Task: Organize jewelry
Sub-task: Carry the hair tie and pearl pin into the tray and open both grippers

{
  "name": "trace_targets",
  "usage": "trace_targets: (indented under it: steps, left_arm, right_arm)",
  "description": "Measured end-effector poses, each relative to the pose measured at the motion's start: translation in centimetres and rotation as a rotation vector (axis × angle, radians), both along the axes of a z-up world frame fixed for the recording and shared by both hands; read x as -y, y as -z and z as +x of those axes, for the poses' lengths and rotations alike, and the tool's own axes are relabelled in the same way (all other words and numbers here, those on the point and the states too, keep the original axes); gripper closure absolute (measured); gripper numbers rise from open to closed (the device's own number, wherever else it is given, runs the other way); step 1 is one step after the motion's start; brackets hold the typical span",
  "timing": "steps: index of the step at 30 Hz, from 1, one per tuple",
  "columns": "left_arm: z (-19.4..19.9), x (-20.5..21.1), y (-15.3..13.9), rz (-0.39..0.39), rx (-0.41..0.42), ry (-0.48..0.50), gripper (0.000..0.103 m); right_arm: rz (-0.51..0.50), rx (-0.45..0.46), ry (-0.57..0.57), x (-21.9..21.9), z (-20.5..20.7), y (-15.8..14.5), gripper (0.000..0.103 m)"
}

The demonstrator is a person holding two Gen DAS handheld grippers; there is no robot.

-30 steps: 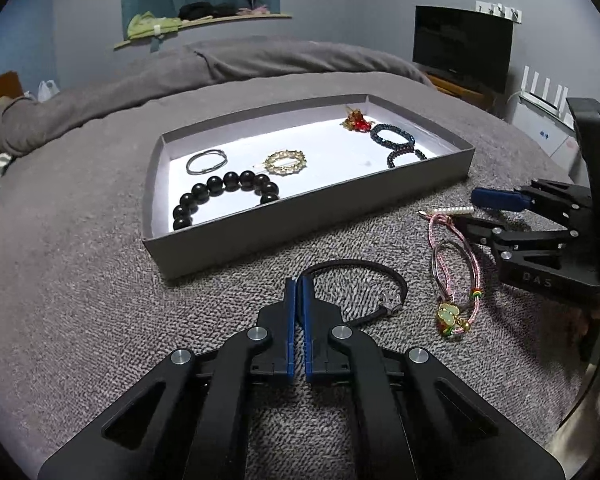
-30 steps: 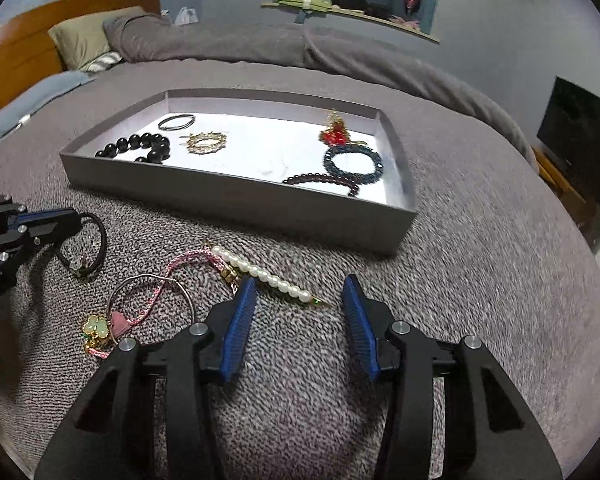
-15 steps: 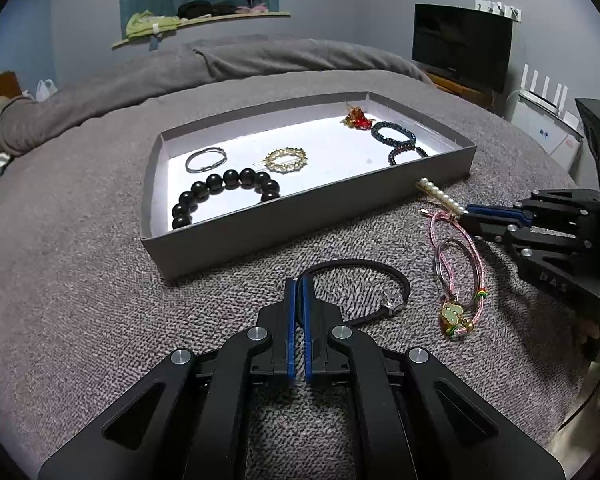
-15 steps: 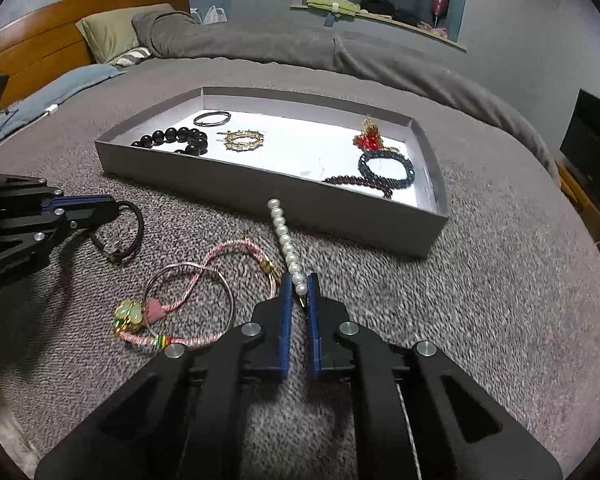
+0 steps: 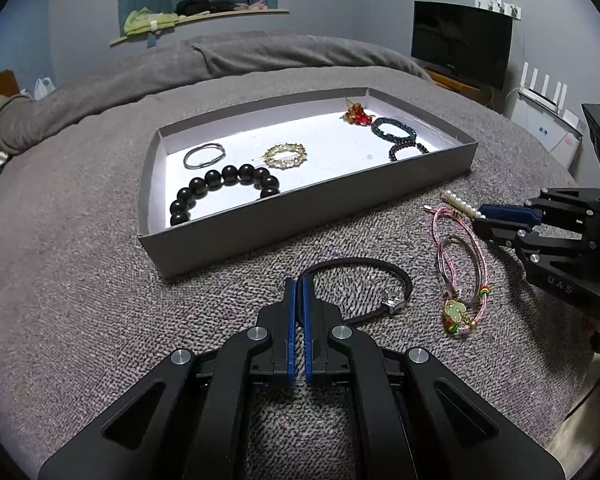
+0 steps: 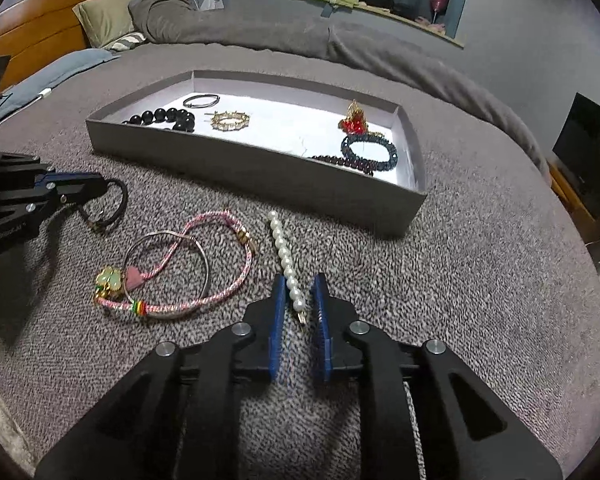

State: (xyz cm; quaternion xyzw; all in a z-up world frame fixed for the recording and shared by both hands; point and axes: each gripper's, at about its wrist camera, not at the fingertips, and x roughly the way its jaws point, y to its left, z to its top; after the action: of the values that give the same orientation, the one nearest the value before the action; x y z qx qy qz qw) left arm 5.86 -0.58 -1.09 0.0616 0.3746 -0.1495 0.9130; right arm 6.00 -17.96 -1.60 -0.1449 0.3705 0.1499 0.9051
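The left gripper is sitting with its blue pads pressed together right at the near end of the black cord bracelet, which is lying on the grey bedspread; whether the cord is actually pinched between them, neither view is settling. From the right wrist camera that same gripper is showing side-on, its tip against the cord loop.

The right gripper is hovering over the pearl strand. Its jaws have just been opening a little, and the pads are standing apart on either side of the strand's near end, not pressing it. The left view is giving only a few pearls poking out ahead of the right gripper's tip, so the gap between the pads is showing in the right view alone.

Between the two grippers, the pink cord bracelet and a thin silver bangle are lying overlapped, a green clover charm at their near-left end.

The grey tray is sitting beyond, holding black beads, a silver ring bangle, a gold hoop, a red ornament and two dark beaded bracelets. Only the right view is showing the wooden headboard.
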Motion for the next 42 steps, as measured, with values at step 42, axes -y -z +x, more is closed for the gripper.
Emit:
trace_targets:
  steps: [42]
  left_arm:
    - [5.1, -2.1, -11.4, -0.136, 0.293, -0.047, 0.099]
  right_arm:
    - [0.178, 0.222, 0.026, -1.9, 5.4, -9.1, 0.097]
